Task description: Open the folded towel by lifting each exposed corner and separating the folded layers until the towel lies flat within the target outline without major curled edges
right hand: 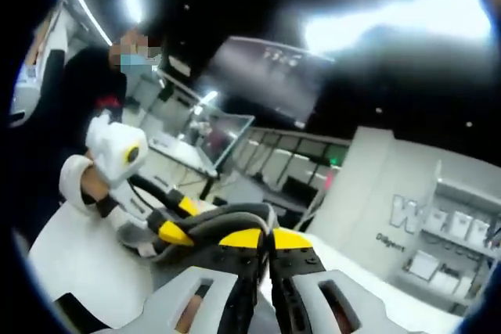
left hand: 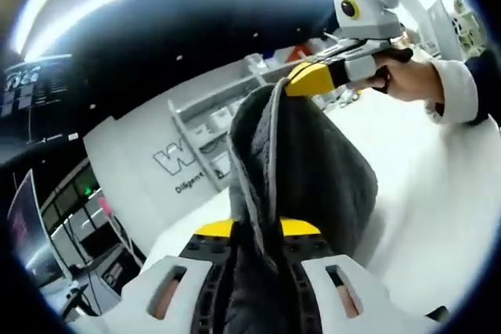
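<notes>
Above white surface (left hand: 438, 193): grey towel (left hand: 305, 170) held aloft, bunched. Left gripper (left hand: 257, 232) jaws clamp one edge; right gripper (left hand: 309, 80) jaws clamp another. Unfolding underway; flattening, laying within outline remain.

Grey towel (left hand: 313, 170); yellow-tipped tools; white table (left hand: 438, 209).

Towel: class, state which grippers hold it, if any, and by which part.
Both hold the grey towel, lifted above the white table. The left gripper pinches one edge; the right gripper clamps the opposite end.
</notes>
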Demonstrator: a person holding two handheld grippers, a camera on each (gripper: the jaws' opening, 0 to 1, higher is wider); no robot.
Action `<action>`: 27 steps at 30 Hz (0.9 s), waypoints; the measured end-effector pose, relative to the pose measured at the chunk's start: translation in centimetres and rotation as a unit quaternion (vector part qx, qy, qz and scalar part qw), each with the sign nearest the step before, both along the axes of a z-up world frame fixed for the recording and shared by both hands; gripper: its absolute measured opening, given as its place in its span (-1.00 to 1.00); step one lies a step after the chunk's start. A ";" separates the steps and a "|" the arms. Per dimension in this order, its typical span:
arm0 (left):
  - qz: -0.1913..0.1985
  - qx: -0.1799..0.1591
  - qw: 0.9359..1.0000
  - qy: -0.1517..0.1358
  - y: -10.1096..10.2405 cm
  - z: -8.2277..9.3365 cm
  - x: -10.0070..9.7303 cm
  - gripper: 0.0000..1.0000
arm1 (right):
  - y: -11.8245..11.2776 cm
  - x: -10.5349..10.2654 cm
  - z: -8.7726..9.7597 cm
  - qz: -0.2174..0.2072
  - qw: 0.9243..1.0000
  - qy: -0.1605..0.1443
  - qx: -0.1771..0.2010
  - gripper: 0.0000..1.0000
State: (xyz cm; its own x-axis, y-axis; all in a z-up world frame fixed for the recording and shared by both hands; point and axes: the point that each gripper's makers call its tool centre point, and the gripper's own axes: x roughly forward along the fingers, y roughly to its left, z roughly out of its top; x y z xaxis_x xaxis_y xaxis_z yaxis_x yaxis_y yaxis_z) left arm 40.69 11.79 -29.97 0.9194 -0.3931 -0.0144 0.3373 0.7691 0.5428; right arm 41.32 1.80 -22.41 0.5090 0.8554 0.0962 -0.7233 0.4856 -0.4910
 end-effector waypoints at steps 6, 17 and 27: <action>-0.001 0.012 1.000 0.006 -0.1 -0.8 -0.9 -0.88 | 0.0 0.0 0.0 -0.005 1.000 -0.004 -0.001 -1.00; -0.052 -0.023 0.998 0.040 -0.2 0.2 -2.2 -0.92 | -0.8 0.0 0.1 -0.001 1.000 -0.007 -0.002 -1.00; -0.115 0.010 0.991 0.068 0.0 1.2 -5.1 -0.92 | -1.0 -2.8 0.2 0.068 0.997 -0.028 -0.002 -1.00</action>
